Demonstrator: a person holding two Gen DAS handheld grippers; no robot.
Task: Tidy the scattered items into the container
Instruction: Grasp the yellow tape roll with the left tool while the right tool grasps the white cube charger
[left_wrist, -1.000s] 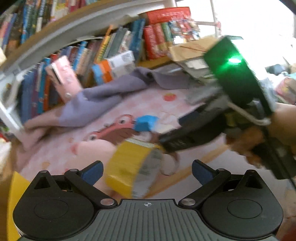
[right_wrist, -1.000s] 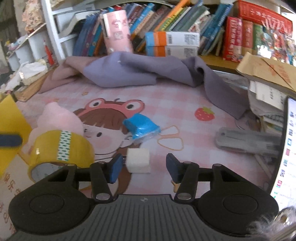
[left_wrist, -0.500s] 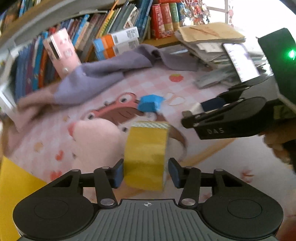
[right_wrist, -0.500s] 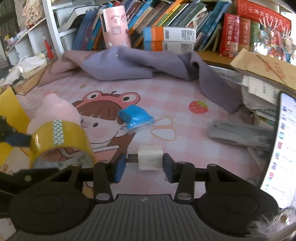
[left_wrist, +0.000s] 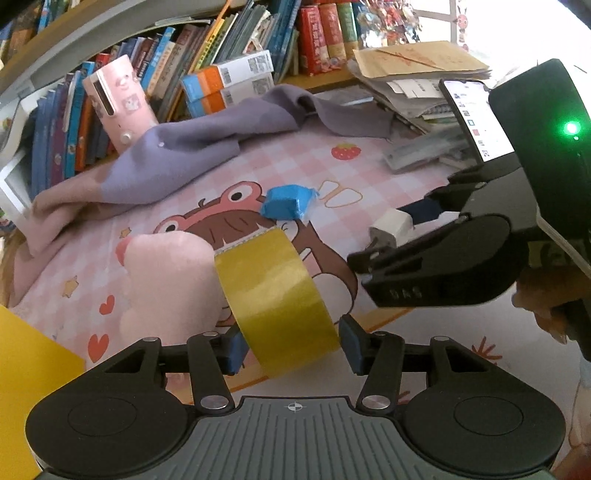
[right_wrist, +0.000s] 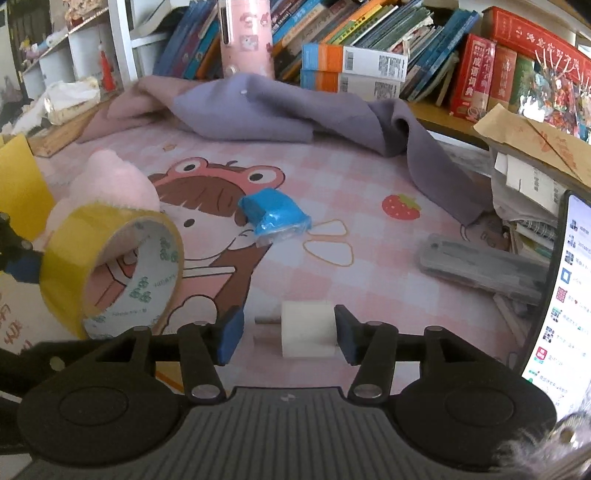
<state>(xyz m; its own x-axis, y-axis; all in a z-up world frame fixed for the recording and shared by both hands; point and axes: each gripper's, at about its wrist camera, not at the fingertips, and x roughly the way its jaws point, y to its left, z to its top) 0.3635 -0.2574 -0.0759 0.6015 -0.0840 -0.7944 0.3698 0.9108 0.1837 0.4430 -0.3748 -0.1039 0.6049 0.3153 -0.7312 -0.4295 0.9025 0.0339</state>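
My left gripper (left_wrist: 291, 345) is shut on a yellow tape roll (left_wrist: 277, 295) and holds it above the pink cartoon mat (left_wrist: 369, 173). The roll also shows in the right wrist view (right_wrist: 110, 269). My right gripper (right_wrist: 288, 334) is shut on a white charger plug (right_wrist: 308, 330), its prongs pointing left; the plug also shows in the left wrist view (left_wrist: 391, 227). A blue packet (right_wrist: 273, 216) lies on the mat ahead. A pink plush toy (left_wrist: 170, 284) lies left of the tape. A yellow container edge (left_wrist: 29, 362) shows at the lower left.
A purple-grey cloth (right_wrist: 288, 110) is bunched at the back of the mat. Books line the shelf (right_wrist: 369, 48) behind it, with a pink case (right_wrist: 245, 33). A phone (right_wrist: 561, 280) stands at the right, a grey flat object (right_wrist: 480, 266) beside it, paper stacks behind.
The left gripper closed on the tape roll and lifted it. The right gripper closed on the white plug and raised it off the mat.
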